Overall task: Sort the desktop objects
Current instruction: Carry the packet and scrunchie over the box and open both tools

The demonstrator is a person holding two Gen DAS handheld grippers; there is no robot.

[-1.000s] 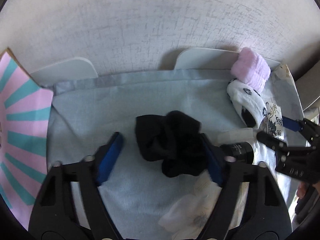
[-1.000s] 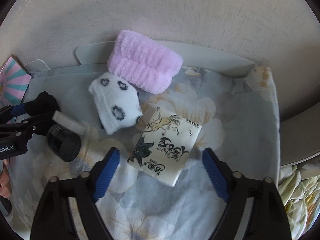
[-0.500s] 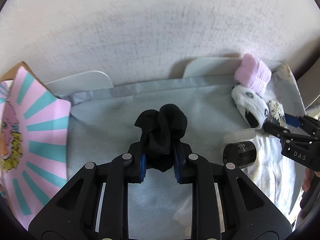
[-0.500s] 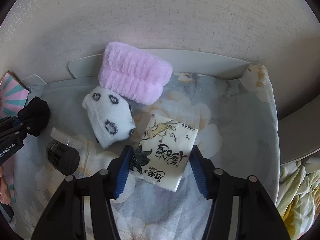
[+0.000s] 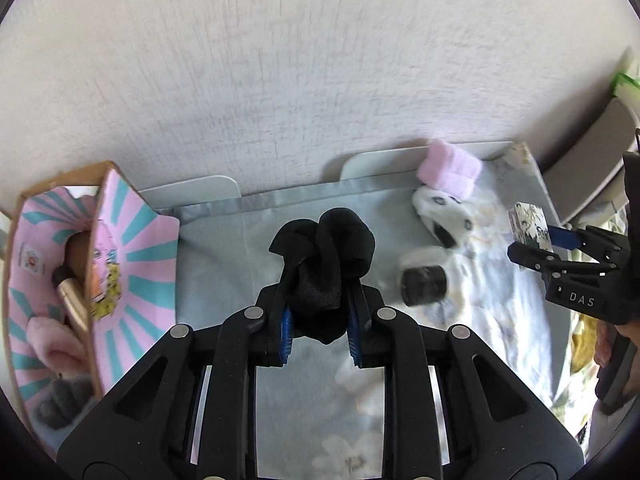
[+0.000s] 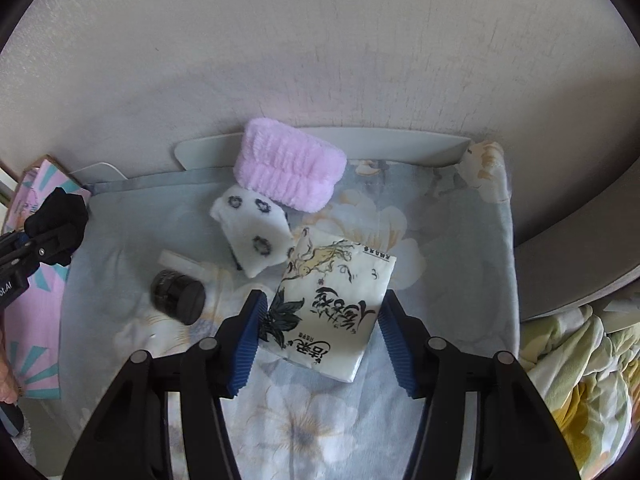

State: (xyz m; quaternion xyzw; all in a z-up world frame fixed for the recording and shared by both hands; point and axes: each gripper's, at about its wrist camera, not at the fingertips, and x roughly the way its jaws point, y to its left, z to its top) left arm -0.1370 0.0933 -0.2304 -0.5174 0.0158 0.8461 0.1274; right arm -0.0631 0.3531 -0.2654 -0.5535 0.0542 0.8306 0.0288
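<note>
My left gripper [image 5: 320, 312] is shut on a black sock [image 5: 326, 256] and holds it above the blue-grey cloth [image 5: 224, 256]; the sock also shows in the right wrist view [image 6: 60, 216]. My right gripper [image 6: 322, 320] is closed on the two sides of a white tissue pack [image 6: 332, 300] with black ink drawings and holds it over the flowered cloth. A white spotted sock [image 6: 252, 236], a pink fluffy headband [image 6: 288, 176] and a black jar [image 6: 178, 298] lie on the cloth.
A pink and teal cardboard box [image 5: 52, 280] stands at the left with a brush handle and soft things inside. A white wall is close behind. White trays [image 6: 400, 144] lean at the back. Crumpled bedding [image 6: 580, 380] lies to the right.
My left gripper shut on the black sock and lifted it, swinging left so the box came into view. My right gripper closed on the tissue pack and raised it.
</note>
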